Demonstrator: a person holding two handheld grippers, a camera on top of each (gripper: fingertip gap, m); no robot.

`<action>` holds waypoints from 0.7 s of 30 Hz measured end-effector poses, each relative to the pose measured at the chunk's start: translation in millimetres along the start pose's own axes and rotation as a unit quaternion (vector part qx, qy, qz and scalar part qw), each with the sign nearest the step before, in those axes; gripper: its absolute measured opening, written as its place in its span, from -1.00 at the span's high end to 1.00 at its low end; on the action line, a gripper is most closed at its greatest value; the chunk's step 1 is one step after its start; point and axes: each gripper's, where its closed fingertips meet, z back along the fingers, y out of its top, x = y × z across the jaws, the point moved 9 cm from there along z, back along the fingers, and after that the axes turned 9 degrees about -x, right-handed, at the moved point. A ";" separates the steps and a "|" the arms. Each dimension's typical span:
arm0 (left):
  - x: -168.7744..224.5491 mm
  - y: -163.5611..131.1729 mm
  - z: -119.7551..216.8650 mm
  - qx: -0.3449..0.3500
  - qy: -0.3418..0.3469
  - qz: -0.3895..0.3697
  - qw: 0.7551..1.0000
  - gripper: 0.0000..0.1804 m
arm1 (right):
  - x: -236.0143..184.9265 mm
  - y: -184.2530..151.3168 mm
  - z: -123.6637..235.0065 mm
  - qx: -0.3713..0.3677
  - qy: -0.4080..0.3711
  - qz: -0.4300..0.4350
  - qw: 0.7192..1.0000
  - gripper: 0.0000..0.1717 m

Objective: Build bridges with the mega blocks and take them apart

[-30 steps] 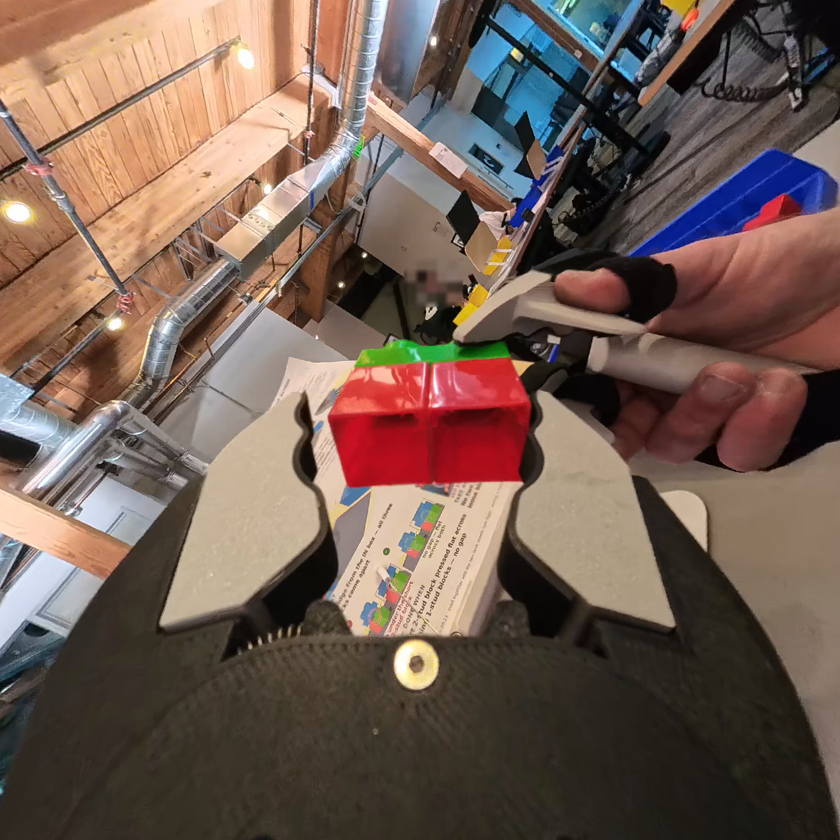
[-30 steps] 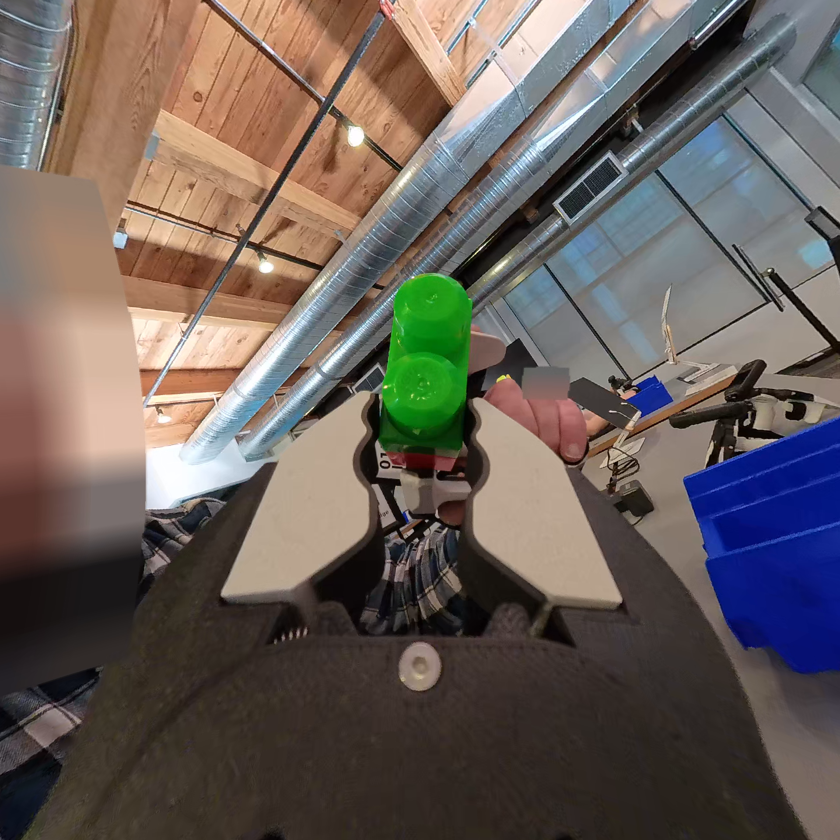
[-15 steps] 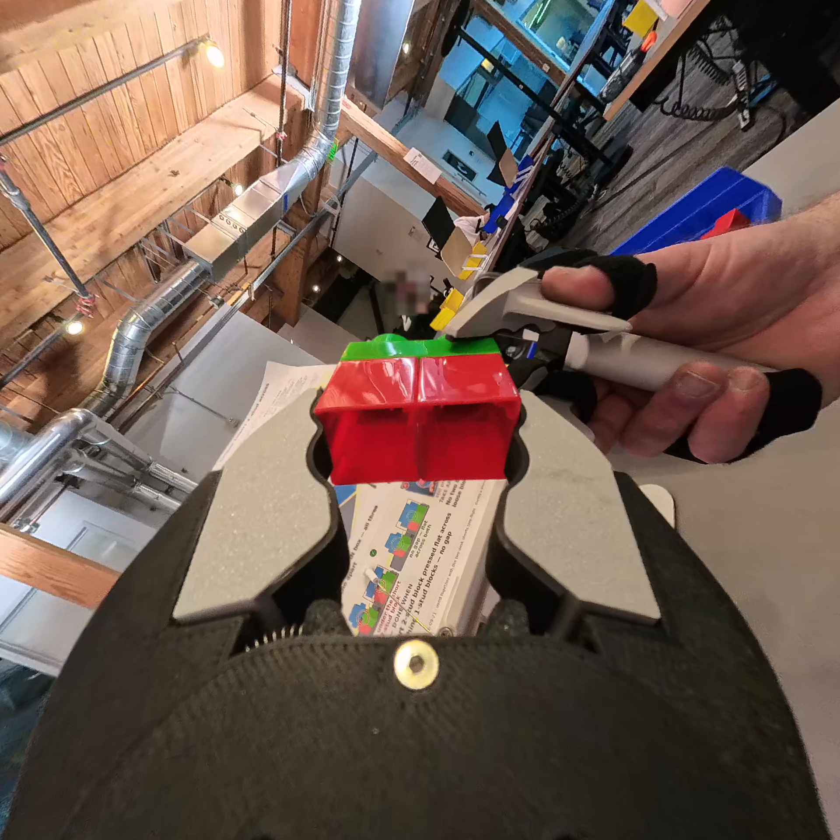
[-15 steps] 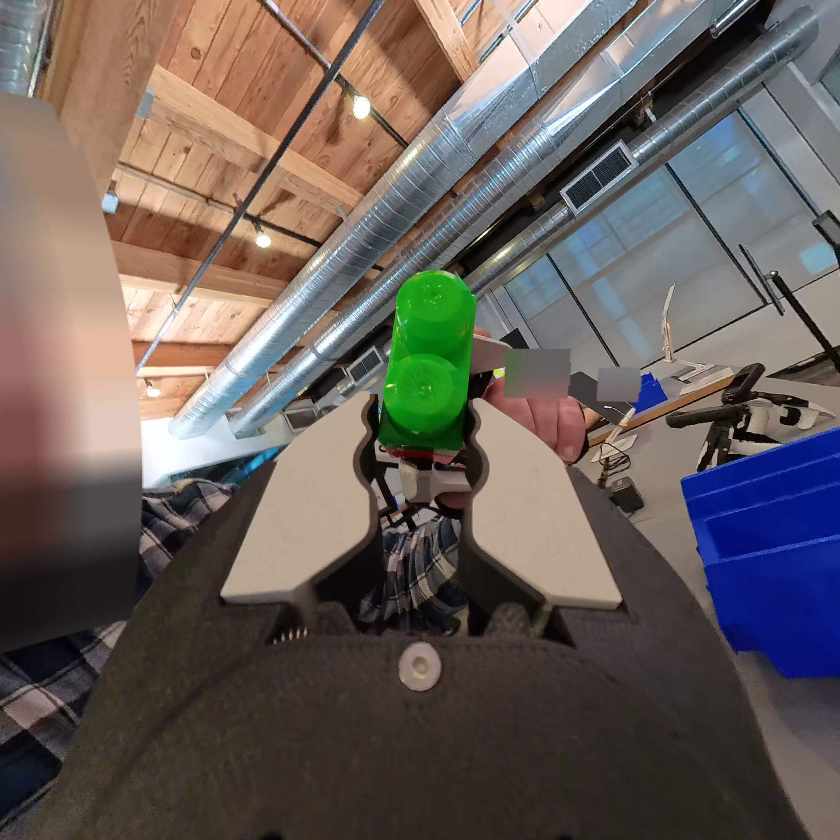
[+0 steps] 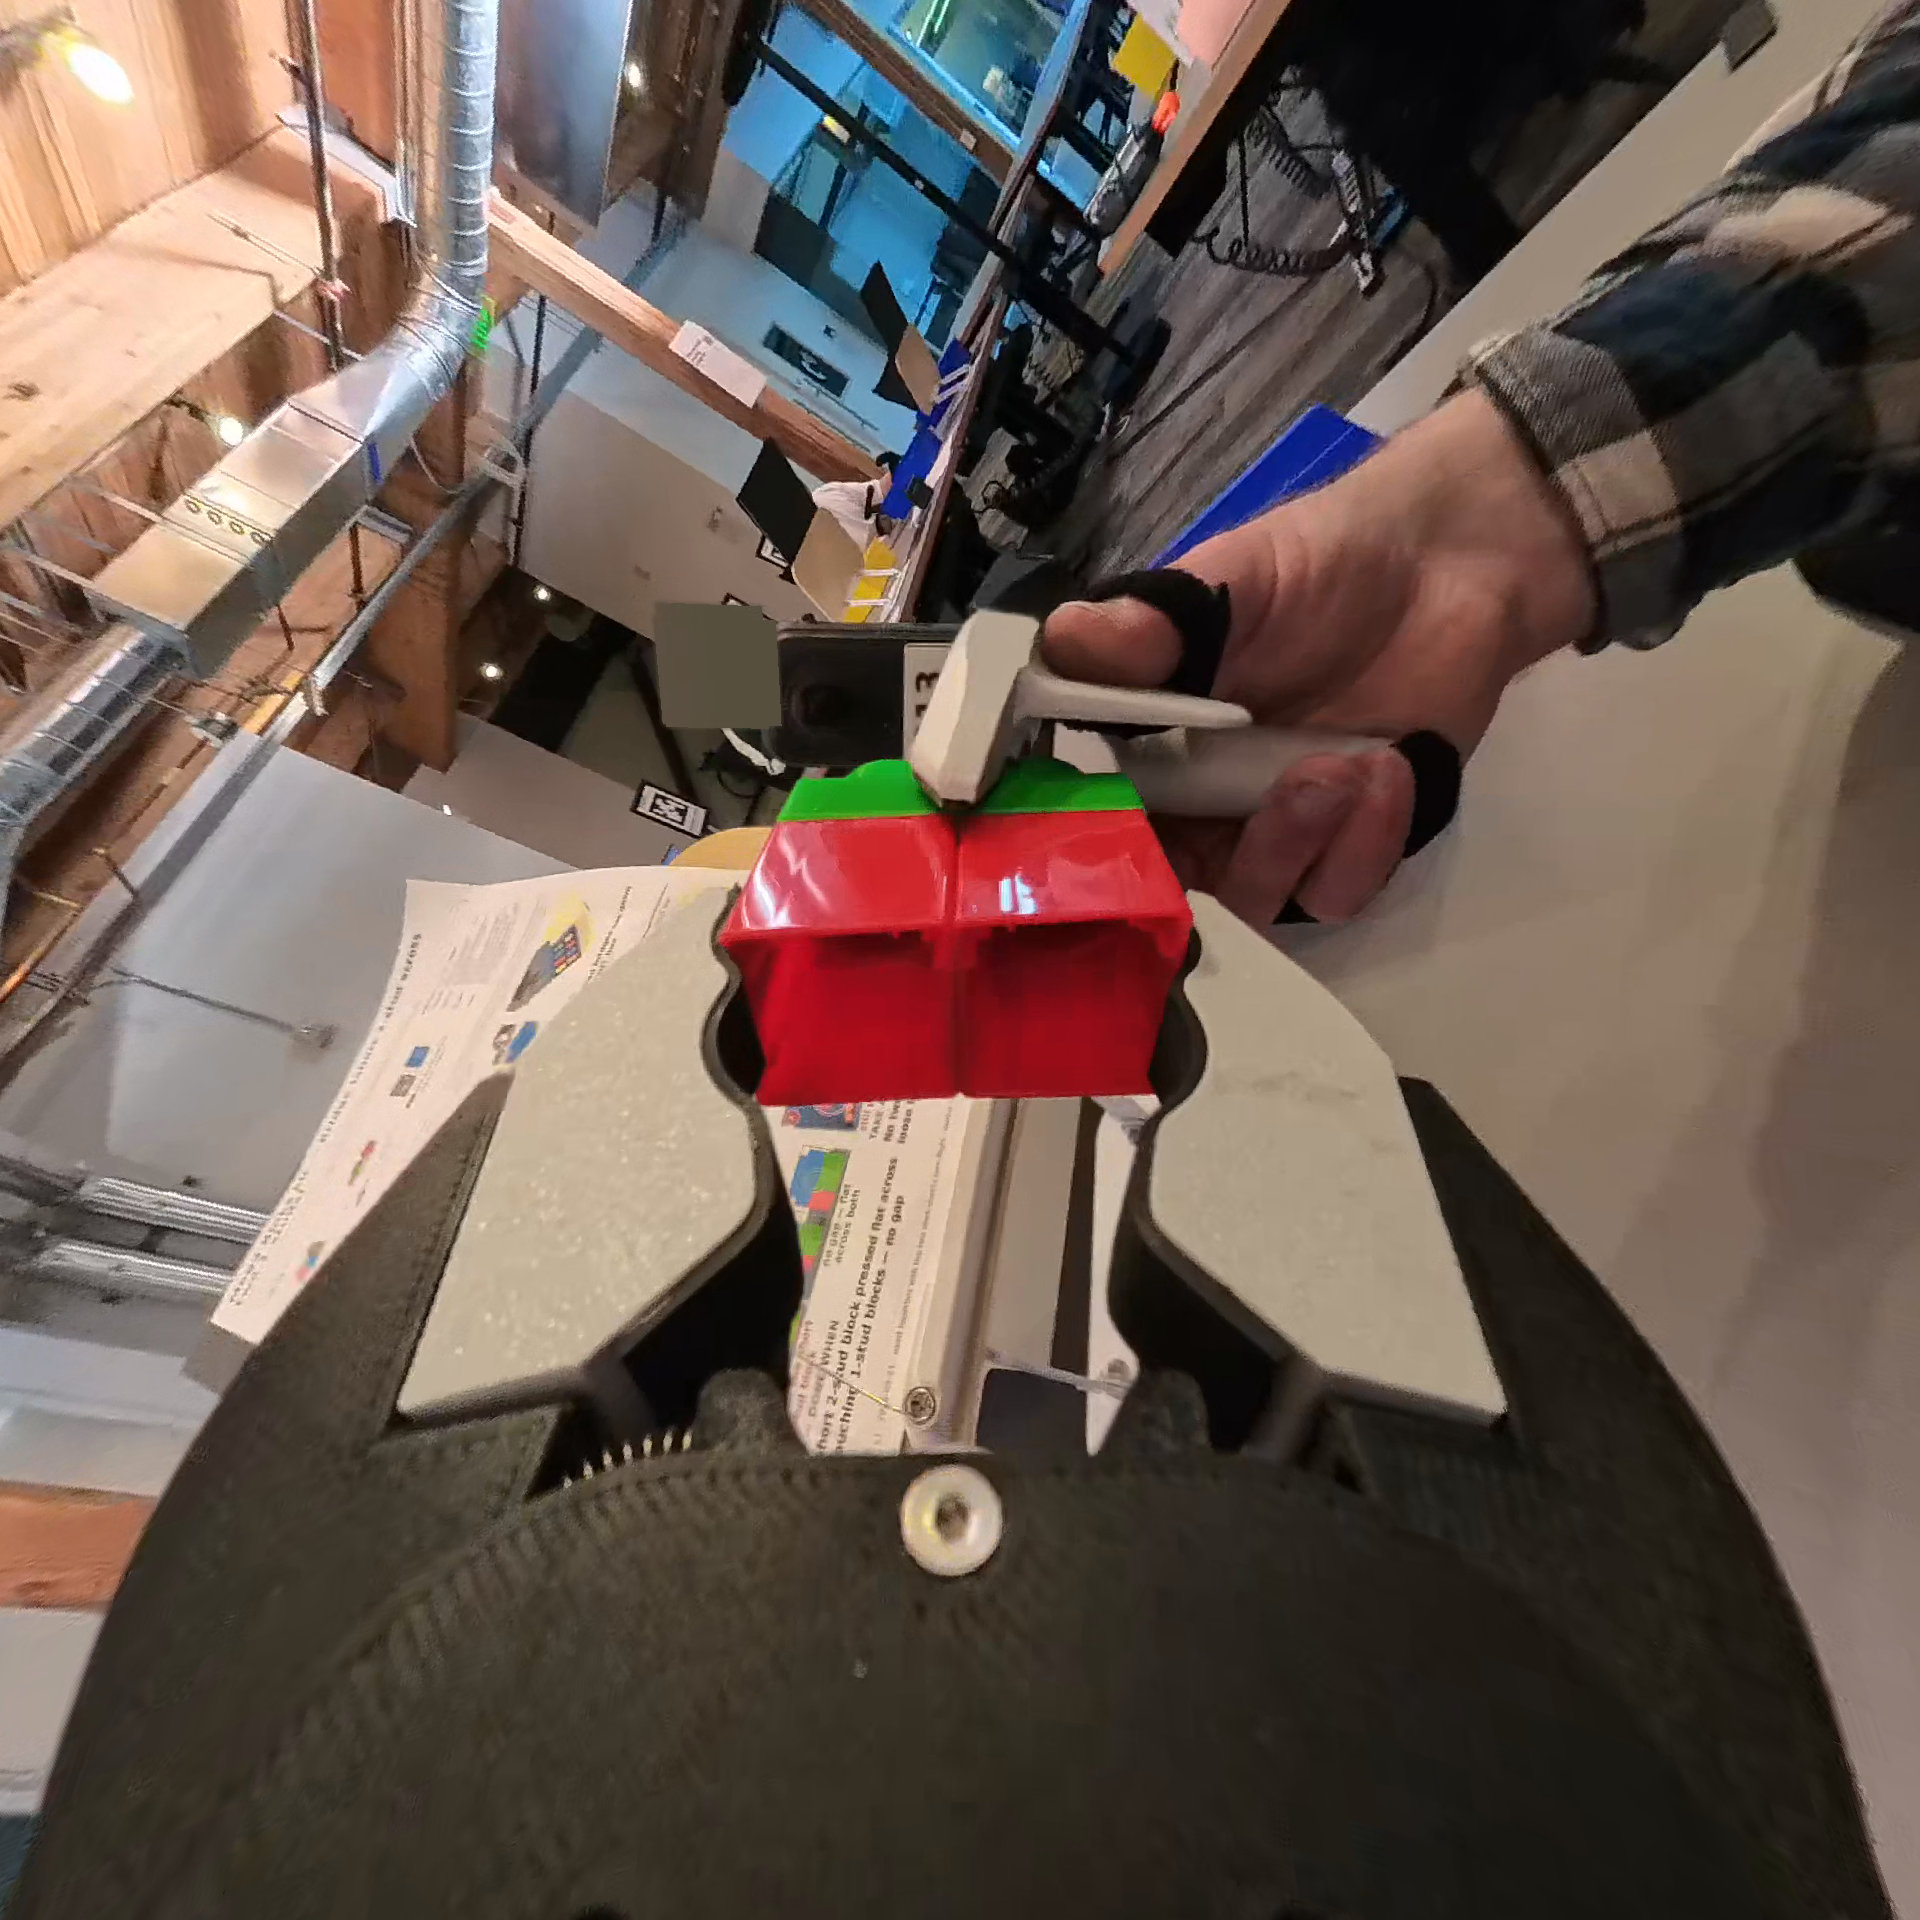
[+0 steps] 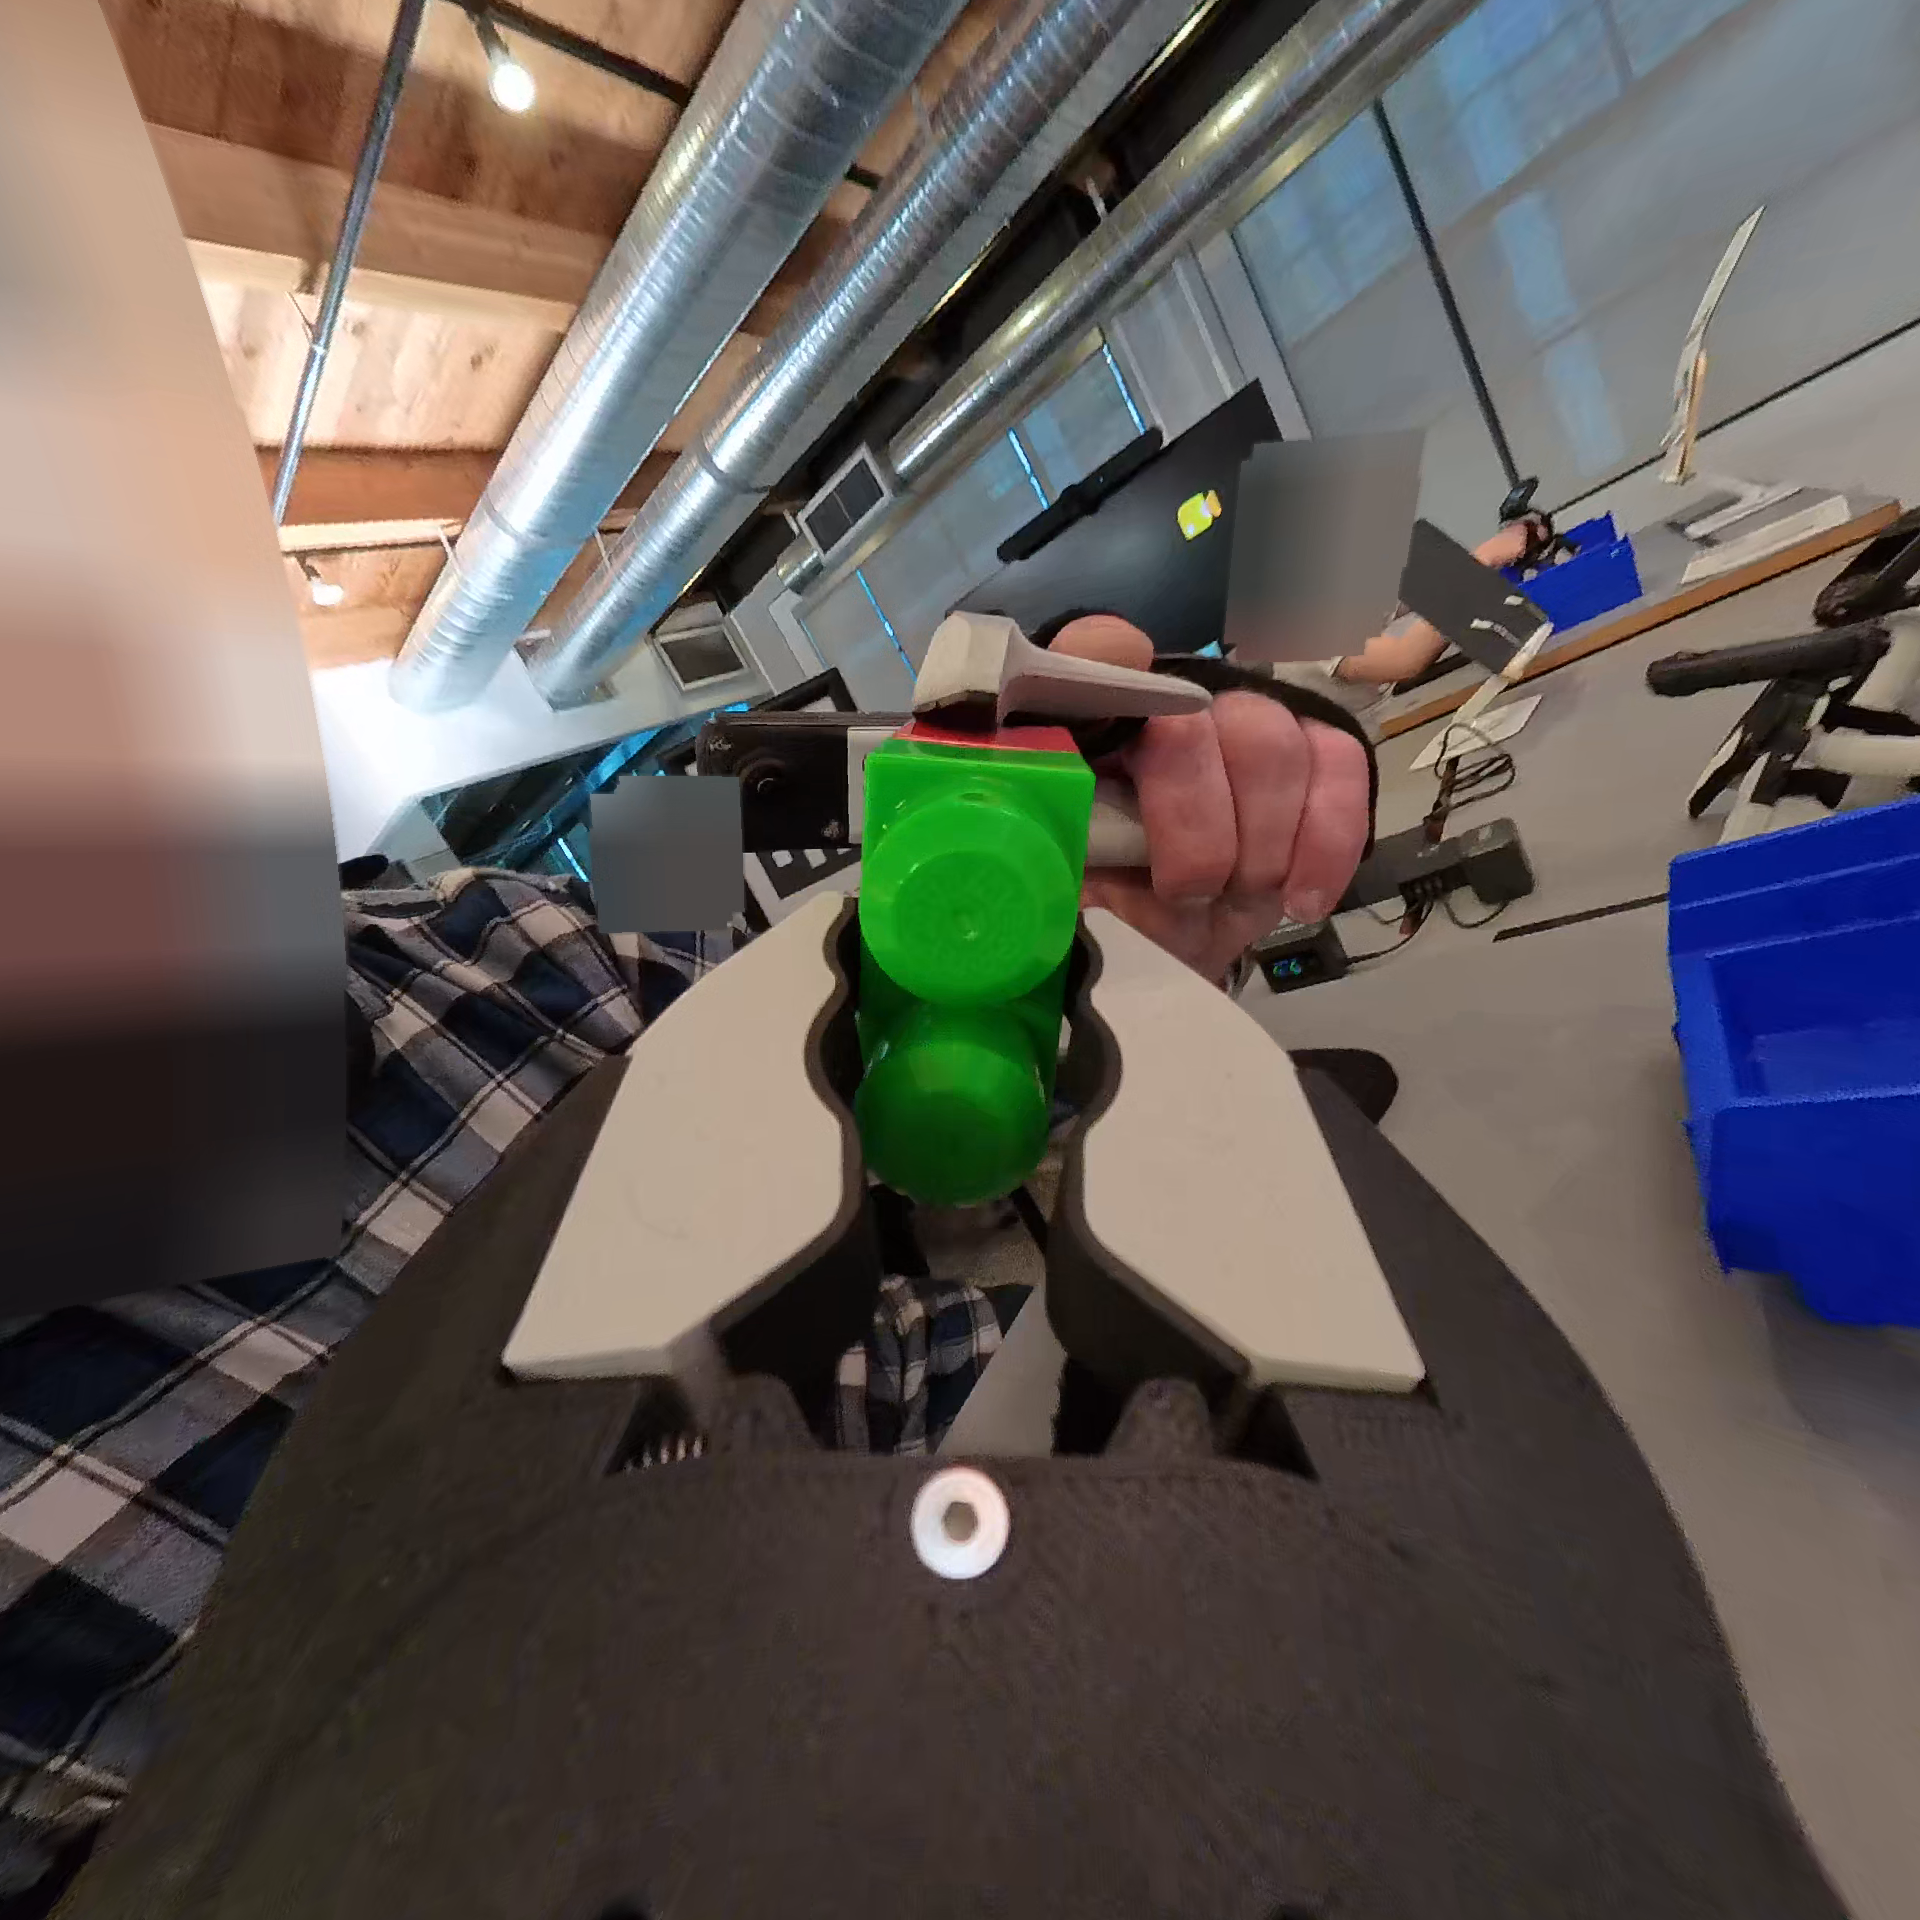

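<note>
A small bridge of mega blocks is held in the air between both grippers. In the left wrist view two red blocks (image 5: 956, 966) sit side by side with a green two-stud block (image 5: 1049, 795) joined across their far side. My left gripper (image 5: 956, 1003) is shut on the pair of red blocks, one pad on each outer side. In the right wrist view my right gripper (image 6: 961, 1003) is shut on the green block (image 6: 966, 935), its studs facing the camera. A sliver of the red blocks (image 6: 1023, 740) shows behind it. The right gripper's fingers (image 5: 971, 717) meet the green block from the far side.
A printed instruction sheet (image 5: 499, 1039) lies on the white table (image 5: 1662, 1039) under the blocks. A blue bin (image 6: 1808, 1039) stands on the table at the right. The person's hand (image 5: 1340, 675) and plaid sleeve (image 6: 468, 1039) are close by. Less than 4 cm separates the two grippers' tips.
My left gripper's pads closed in from either side and now press on the two red blocks. Both grippers tilted, so the table and bin come more into view. The right grasp kept the green block.
</note>
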 end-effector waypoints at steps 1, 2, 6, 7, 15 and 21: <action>0.8 1.9 1.9 -0.004 0.000 -0.003 1.000 0.19 | -1.5 0.3 -1.3 -0.009 0.002 0.000 1.000 0.57; 2.1 4.1 3.7 -0.007 0.002 -0.006 1.000 0.19 | -3.0 0.0 -2.6 -0.021 0.005 0.002 1.000 0.55; 8.9 7.8 8.9 -0.011 0.003 0.003 1.000 0.20 | -3.2 -2.2 -6.1 -0.046 0.019 -0.006 0.999 0.56; 10.0 7.7 10.1 -0.016 0.001 0.004 1.000 0.20 | -2.5 -2.6 -6.2 -0.047 0.023 -0.009 0.999 0.57; -11.3 3.4 52.8 -0.023 0.050 0.016 0.998 0.20 | -20.3 20.6 37.7 -0.020 -0.060 0.033 0.997 0.57; -0.9 -2.5 55.3 -0.043 0.039 0.015 0.998 0.19 | -51.3 42.5 117.6 -0.034 -0.356 0.098 0.929 0.57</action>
